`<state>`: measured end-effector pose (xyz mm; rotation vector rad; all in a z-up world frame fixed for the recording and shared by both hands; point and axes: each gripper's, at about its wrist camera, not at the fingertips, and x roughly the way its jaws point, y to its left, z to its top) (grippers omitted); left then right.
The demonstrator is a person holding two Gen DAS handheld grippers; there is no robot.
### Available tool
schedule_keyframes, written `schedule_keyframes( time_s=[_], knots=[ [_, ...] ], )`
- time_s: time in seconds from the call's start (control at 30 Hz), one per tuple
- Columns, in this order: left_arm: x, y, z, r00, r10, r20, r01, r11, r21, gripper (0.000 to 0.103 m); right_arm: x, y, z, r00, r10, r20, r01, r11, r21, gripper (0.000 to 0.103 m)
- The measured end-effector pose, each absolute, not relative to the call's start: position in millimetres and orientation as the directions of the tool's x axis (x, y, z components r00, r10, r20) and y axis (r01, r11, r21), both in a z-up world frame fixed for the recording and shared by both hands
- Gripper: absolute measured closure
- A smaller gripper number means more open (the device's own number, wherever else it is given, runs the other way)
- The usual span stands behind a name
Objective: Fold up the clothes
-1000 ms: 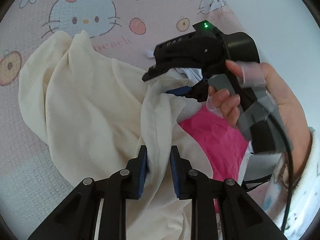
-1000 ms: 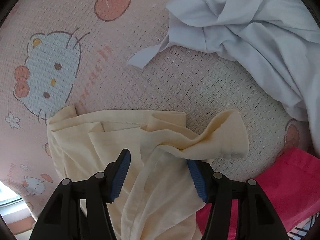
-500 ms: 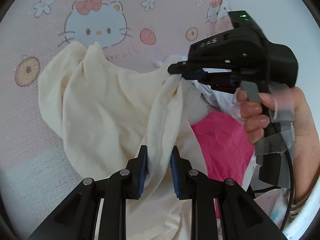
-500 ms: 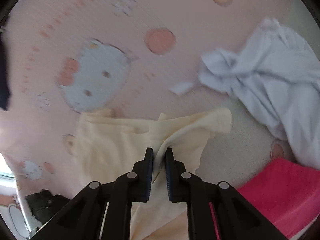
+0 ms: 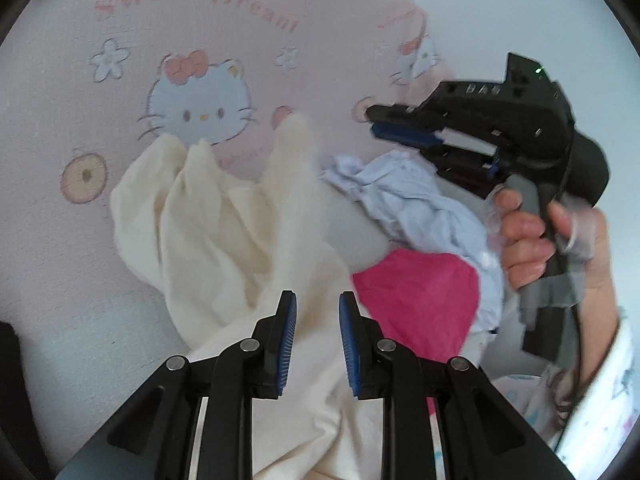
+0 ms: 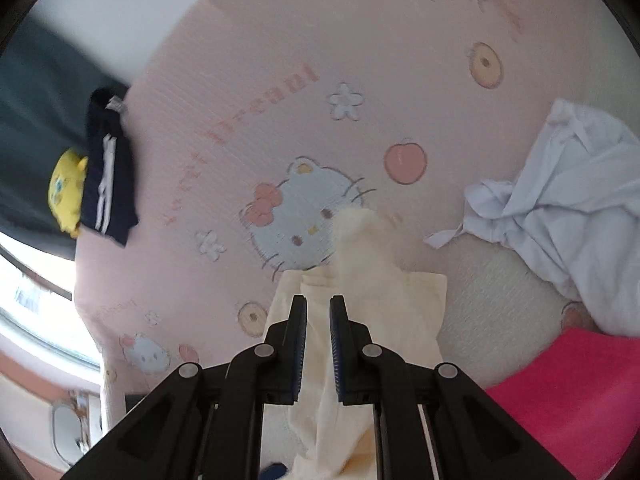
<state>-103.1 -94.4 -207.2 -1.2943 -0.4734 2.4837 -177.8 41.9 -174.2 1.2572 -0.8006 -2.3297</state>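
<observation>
A cream garment (image 5: 208,224) hangs lifted over the pink Hello Kitty bed sheet (image 5: 200,40). My left gripper (image 5: 317,316) is shut on a fold of it. In the left wrist view my right gripper (image 5: 404,124) is at the upper right, raised above the clothes, its jaws close together. In the right wrist view the right gripper (image 6: 318,320) is nearly shut with the cream garment (image 6: 372,300) hanging between and below its fingers. Whether it still pinches the cloth I cannot tell.
A crumpled pale blue garment (image 5: 420,204) (image 6: 568,224) and a bright pink one (image 5: 420,292) (image 6: 580,392) lie to the right. A folded navy garment with white stripes (image 6: 106,172) and a yellow plush toy (image 6: 64,190) lie at the sheet's far left edge.
Both grippers have risen, lifting the cream garment off the sheet. The right gripper, open a second ago, closed on the cloth and moved up and right. The pile now shows beneath it.
</observation>
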Motion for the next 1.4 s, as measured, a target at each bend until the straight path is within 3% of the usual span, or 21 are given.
schedule_keyframes(
  time_s=[0.23, 0.3, 0.37, 0.43, 0.47, 0.5, 0.53, 0.93, 1.0, 1.27, 1.4],
  knots=[
    [-120, -106, -218, -0.488, 0.341, -0.804, -0.018, -0.924, -0.381, 0.082, -178, 36, -212, -0.412, -0.500, -0.762, -0.019, -0.831, 0.555, 0.093],
    [-125, -114, -221, -0.480, 0.348, -0.805, 0.002, -0.918, -0.398, 0.076, -182, 37, -222, -0.380, -0.488, -0.786, -0.045, -0.838, 0.543, 0.092],
    [-137, -122, -224, -0.481, 0.336, -0.809, 0.018, -0.919, -0.393, 0.042, -184, 39, -230, -0.349, -0.481, -0.804, -0.067, -0.843, 0.533, 0.092],
    [-151, -126, -226, -0.485, 0.307, -0.819, 0.029, -0.930, -0.366, 0.031, -190, 38, -231, -0.324, -0.480, -0.815, -0.077, -0.845, 0.529, 0.085],
    [-160, -129, -228, -0.482, 0.298, -0.824, 0.034, -0.933, -0.358, 0.031, -193, 37, -231, -0.312, -0.480, -0.820, -0.081, -0.847, 0.526, 0.078],
    [-168, -131, -230, -0.477, 0.296, -0.827, 0.038, -0.934, -0.356, 0.031, -199, 36, -232, -0.300, -0.470, -0.830, -0.090, -0.852, 0.515, 0.065],
    [-177, -133, -232, -0.471, 0.303, -0.828, 0.039, -0.931, -0.363, 0.031, -204, 33, -234, -0.291, -0.460, -0.839, -0.097, -0.858, 0.504, 0.062],
    [-232, -125, -271, -0.395, 0.344, -0.852, -0.004, -0.928, -0.373, 0.031, -252, -3, -267, -0.133, -0.465, -0.875, -0.077, -0.876, 0.477, 0.060],
    [-233, -124, -280, -0.382, 0.357, -0.852, 0.001, -0.922, -0.386, 0.033, -254, -4, -276, -0.116, -0.476, -0.872, -0.089, -0.869, 0.486, 0.060],
    [-233, -120, -296, -0.347, 0.402, -0.847, -0.043, -0.909, -0.414, 0.081, -264, -13, -302, -0.027, -0.468, -0.883, -0.104, -0.877, 0.468, 0.060],
    [-228, -123, -293, -0.357, 0.466, -0.810, -0.045, -0.874, -0.483, 0.087, -265, -15, -301, -0.021, -0.479, -0.877, -0.092, -0.873, 0.479, 0.059]
  ],
)
